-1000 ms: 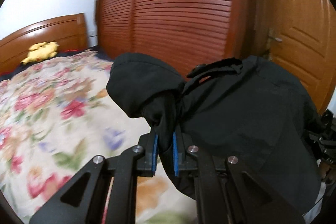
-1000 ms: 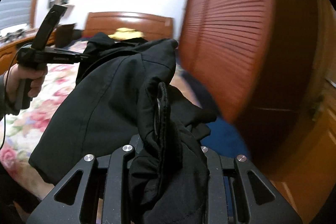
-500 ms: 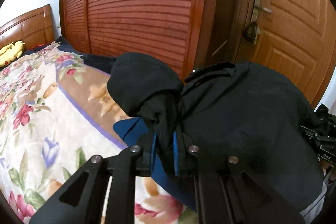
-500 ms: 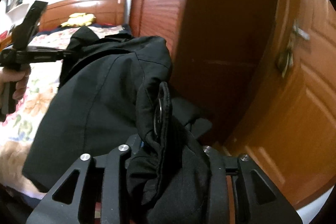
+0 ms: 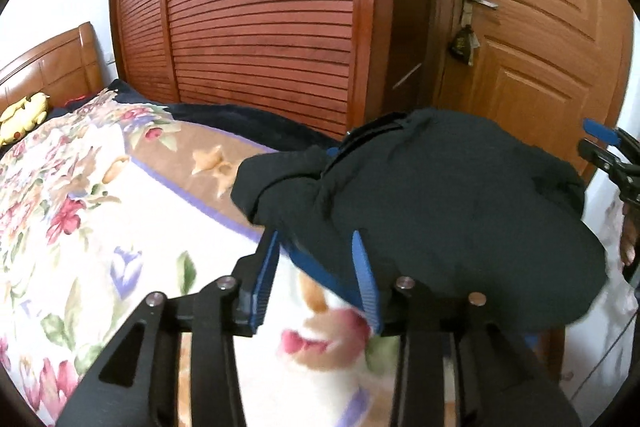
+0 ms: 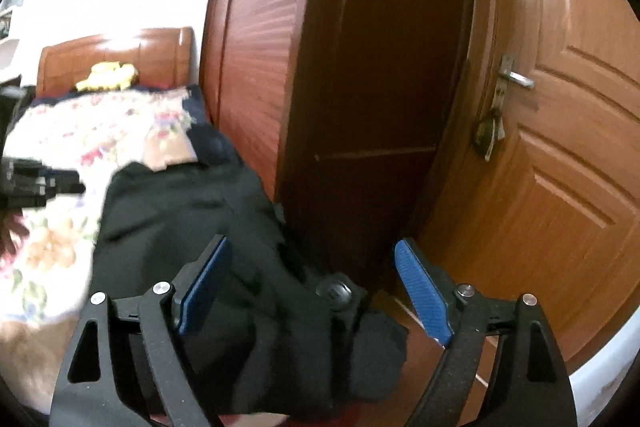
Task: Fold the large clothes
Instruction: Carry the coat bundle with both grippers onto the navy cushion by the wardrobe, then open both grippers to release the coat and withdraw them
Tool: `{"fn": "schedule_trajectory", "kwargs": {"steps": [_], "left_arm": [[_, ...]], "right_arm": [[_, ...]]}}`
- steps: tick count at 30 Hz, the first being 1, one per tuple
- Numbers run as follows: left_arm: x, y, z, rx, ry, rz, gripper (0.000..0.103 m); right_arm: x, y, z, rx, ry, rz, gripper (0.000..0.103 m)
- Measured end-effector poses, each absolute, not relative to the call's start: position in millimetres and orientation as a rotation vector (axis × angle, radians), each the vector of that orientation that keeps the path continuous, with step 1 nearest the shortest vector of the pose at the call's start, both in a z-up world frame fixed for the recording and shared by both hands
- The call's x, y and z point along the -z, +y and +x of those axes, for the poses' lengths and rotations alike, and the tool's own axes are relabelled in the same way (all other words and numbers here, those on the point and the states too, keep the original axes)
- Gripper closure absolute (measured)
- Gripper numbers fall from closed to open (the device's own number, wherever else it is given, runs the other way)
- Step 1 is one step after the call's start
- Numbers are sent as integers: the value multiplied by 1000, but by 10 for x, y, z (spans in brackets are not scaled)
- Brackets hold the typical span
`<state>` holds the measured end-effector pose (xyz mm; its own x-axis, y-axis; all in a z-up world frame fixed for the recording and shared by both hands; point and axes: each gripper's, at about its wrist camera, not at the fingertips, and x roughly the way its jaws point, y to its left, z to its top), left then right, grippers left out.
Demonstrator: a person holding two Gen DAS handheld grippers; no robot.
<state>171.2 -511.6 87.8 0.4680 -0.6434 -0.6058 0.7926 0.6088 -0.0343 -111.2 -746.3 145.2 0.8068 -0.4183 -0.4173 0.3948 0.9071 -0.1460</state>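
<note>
Bedroom: floral blanket point(image 5: 92, 227) on the bed, slatted wardrobe point(image 5: 260, 27) behind it, wooden door point(image 6: 560, 167) with a metal handle point(image 6: 516, 77) to the right. Black jacket point(image 5: 448, 211) lies bunched at the blanket's near corner by the wardrobe. Left gripper point(image 5: 316, 259) has its jaws apart, jacket edge draped over the right fingertip. Right gripper point(image 6: 316, 267) jaws wide apart, jacket fabric lying loose between them, nothing clamped. Yellow plush toy point(image 5: 24, 115) sits by the headboard point(image 5: 52, 67).
</note>
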Motion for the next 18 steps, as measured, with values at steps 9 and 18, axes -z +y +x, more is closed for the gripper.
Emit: {"fn": "schedule_trajectory", "kwargs": {"steps": [9,18], "left_arm": [[-800,-4346,1249,878,587,264,50],[-762,-3566,897,825,563,230,48]], "right_arm": [[-1022,-6823,-834,242,543,-23,18],[-431,-7024,-626,284,615,102,18]]}}
